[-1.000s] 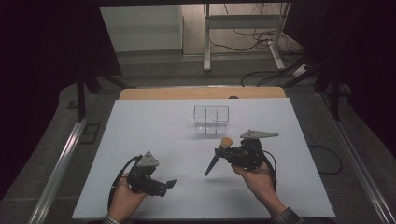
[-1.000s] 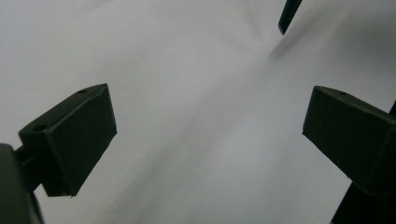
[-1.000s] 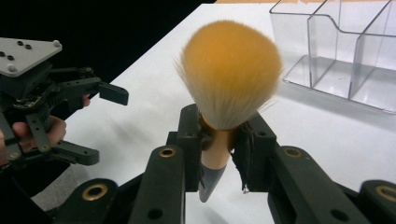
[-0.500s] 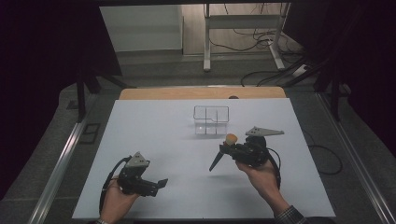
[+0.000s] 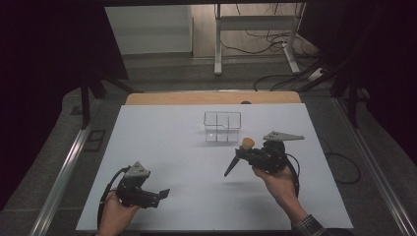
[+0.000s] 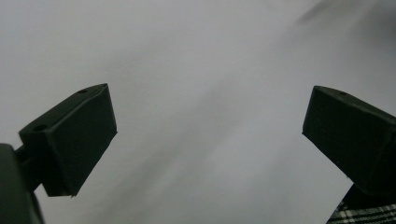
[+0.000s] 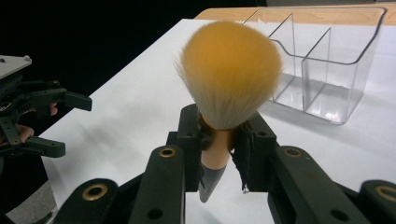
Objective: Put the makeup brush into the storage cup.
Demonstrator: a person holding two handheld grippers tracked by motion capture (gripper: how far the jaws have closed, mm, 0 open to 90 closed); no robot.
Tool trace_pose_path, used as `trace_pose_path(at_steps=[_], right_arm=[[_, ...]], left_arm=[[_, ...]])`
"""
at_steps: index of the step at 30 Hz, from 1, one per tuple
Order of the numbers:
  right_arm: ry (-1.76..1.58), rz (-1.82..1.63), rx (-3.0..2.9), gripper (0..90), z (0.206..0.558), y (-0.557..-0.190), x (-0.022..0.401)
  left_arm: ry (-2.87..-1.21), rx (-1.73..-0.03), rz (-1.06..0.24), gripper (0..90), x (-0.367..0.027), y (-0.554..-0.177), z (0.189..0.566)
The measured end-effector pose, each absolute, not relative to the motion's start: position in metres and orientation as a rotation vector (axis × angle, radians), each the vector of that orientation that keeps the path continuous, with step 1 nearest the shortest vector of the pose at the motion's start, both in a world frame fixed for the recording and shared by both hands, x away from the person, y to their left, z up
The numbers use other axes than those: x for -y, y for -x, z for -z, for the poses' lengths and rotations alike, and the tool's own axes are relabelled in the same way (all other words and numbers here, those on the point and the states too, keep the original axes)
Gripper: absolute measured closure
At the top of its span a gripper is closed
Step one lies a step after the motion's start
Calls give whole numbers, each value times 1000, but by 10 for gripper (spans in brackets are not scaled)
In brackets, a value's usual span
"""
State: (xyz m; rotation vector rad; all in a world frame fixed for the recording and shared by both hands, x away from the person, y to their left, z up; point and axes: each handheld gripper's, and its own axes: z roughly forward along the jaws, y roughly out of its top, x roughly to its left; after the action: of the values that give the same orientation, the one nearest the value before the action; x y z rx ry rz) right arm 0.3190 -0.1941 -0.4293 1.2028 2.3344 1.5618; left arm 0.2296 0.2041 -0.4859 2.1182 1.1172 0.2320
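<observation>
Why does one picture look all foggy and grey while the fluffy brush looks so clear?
In the left gripper view the white table is streaked, probably by motion blur, between the open jaws; in the right gripper view the brush sits close and sharp; in the high view the room behind is dark.

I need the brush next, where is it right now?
The brush is clamped in the right gripper, bristles up, just right of the clear organizer.

I am working at a white table (image 5: 162,147) whose far edge is showing a strip of bare wood (image 5: 196,98). Beyond it a metal stand (image 5: 255,29) is standing on a grey floor (image 5: 162,73) with cables (image 5: 314,73) trailing across. Dark curtains (image 5: 44,73) are closing in both sides, and light is falling on a pale wall panel (image 5: 147,29).
</observation>
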Motion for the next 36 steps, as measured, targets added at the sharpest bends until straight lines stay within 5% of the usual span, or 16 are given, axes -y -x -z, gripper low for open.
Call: trace_pose_path(at_steps=[36], right_arm=[[-1217, -1573, -2223, 730, 412, -335, 224]], left_arm=[[-2091, -1192, -260, 28, -229, -214, 489]])
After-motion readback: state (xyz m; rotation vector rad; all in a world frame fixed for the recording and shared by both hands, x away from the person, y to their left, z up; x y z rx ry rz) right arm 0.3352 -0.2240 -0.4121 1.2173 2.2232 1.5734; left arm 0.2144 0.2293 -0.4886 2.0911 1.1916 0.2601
